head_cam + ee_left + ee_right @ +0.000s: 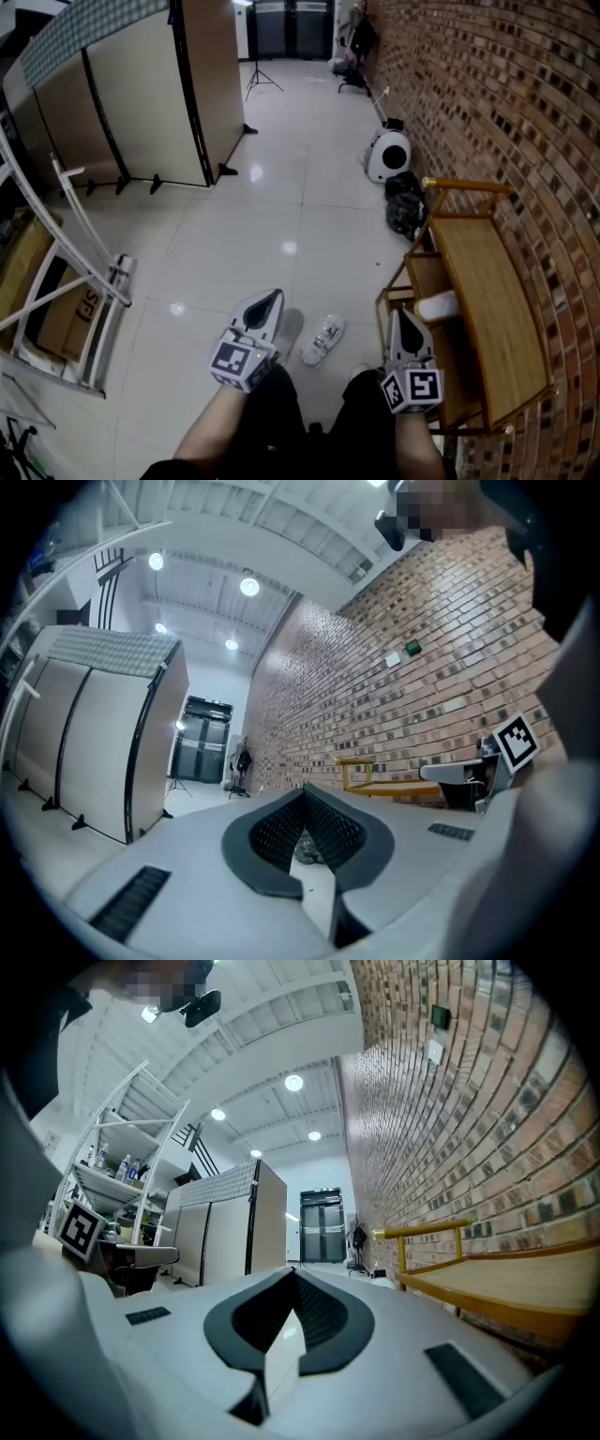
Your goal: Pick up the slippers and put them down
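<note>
Glossy tile floor; left claw and right claw pressed together, empty, above white slipper likely to skid if nudged.

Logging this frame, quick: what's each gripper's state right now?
Left gripper: closed, holding nothing.
Right gripper: closed, holding nothing.

On the glossy pale floor one white slipper lies near, left of the wooden bench, a black bag farther off.
</note>
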